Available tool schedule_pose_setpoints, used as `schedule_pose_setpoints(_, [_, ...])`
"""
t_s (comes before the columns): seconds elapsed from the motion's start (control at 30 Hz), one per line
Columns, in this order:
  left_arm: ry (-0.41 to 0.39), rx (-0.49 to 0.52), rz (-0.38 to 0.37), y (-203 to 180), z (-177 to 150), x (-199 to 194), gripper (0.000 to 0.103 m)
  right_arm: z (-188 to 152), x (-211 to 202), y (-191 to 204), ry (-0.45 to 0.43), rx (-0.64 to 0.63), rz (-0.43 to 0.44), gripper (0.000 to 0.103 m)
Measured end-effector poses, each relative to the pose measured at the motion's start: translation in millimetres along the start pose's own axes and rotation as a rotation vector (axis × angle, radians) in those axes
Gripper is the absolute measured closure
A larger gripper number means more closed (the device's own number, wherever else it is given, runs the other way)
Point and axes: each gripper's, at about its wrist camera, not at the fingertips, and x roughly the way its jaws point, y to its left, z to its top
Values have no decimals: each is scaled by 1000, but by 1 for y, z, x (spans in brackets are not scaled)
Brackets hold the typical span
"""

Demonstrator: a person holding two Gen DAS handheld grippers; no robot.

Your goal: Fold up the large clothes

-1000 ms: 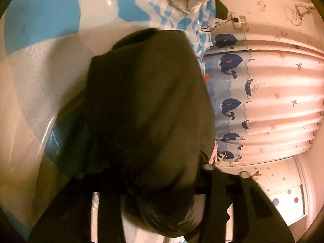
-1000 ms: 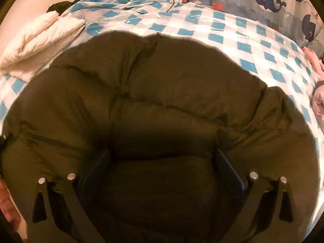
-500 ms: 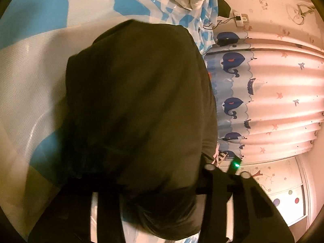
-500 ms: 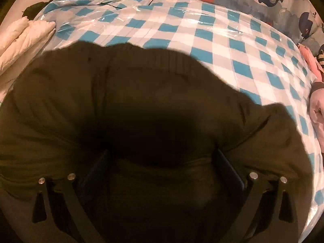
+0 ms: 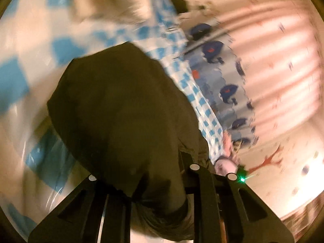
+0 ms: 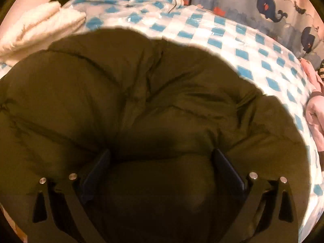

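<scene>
Presently catalogued: dark olive puffer jacket (image 6: 141, 101), bulky, spread over the near part of a blue-and-white checked bed cover (image 6: 232, 40). Left gripper (image 5: 145, 184) closing on a bunched fold of jacket, fabric between the jaws. Right gripper (image 6: 160, 162) spread wide around a puffed ridge (pads beside it, pressure not discernible). Risks: slippery padding sliding out of a thin pinch; trapped air springing the fold open; cover dragged along.

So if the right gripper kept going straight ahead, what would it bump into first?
The jacket. The right gripper points down into the puffy dark fabric, which bulges between its wide-set fingers and fills the view ahead. The checked sheet lies beyond, probably under it too, though depth is hard to judge.
</scene>
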Motion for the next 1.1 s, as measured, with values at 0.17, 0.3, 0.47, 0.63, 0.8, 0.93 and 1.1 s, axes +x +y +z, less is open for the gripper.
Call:
schedule_pose_setpoints(0.17, [-17, 212, 39, -59, 0, -1, 87, -32, -16, 11, -59, 14, 22, 6])
schedule_pose_setpoints(0.3, [0, 432, 68, -123, -20, 11, 87, -44, -1, 16, -75, 22, 10, 6])
schedule_pose_setpoints(0.47, [43, 732, 98, -204, -47, 36, 87, -46, -19, -8, -44, 41, 68, 7])
schedule_pose_setpoints(0.63, [121, 1021, 125, -264, -96, 63, 87, -88, -79, -73, -169, 230, 230, 7])
schedule_pose_setpoints(0.8, [259, 1289, 162, -306, -173, 100, 87, -146, -74, -176, -219, 657, 740, 7])
schedule_pose_setpoints(0.93, [401, 1443, 200, -310, -233, 137, 87, -183, -80, -236, -338, 925, 928, 7])
schedule_pose_setpoints(1.1, [477, 1580, 225, -301, -285, 165, 79, -201, -74, -274, -311, 1011, 975, 7])
